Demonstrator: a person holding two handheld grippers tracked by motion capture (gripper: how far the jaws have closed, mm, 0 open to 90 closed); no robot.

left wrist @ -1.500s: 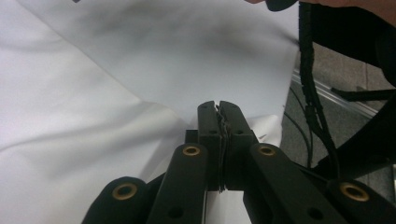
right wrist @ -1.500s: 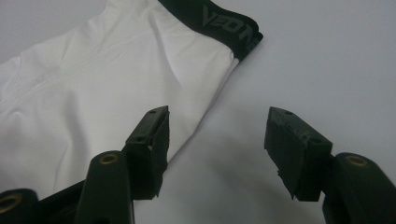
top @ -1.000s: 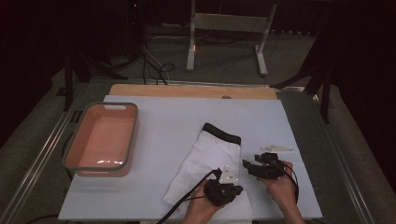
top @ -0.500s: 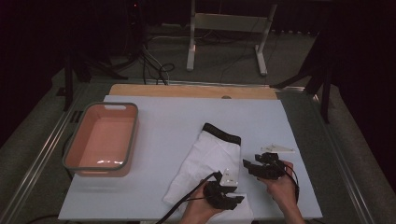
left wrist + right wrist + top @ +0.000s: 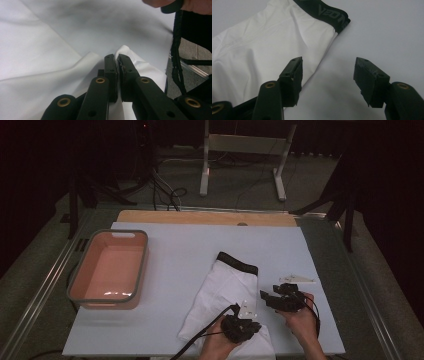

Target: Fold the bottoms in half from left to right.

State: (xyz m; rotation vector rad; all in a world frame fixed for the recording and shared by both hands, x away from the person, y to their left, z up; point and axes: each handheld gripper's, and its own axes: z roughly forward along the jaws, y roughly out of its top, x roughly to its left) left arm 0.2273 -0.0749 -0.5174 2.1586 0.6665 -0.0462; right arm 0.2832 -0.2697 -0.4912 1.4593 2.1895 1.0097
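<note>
In the lower middle of the high view, the white garment [image 5: 222, 295] is lying on the bench [image 5: 190, 250], its long axis running from the dark waistband [image 5: 237, 262] at upper right down to the frame's bottom edge. The left gripper [image 5: 117, 62], its jaws having just been closing, is pinching a fold of the cloth's near corner. The right gripper [image 5: 327, 72] is hovering wide beside the cloth's right edge, holding nothing. The garment's bottom end is cut off.

garment [image 5: 225, 290] on table [image 5: 190, 245] right of basin [image 5: 107, 270], both tongs at its near end
</note>
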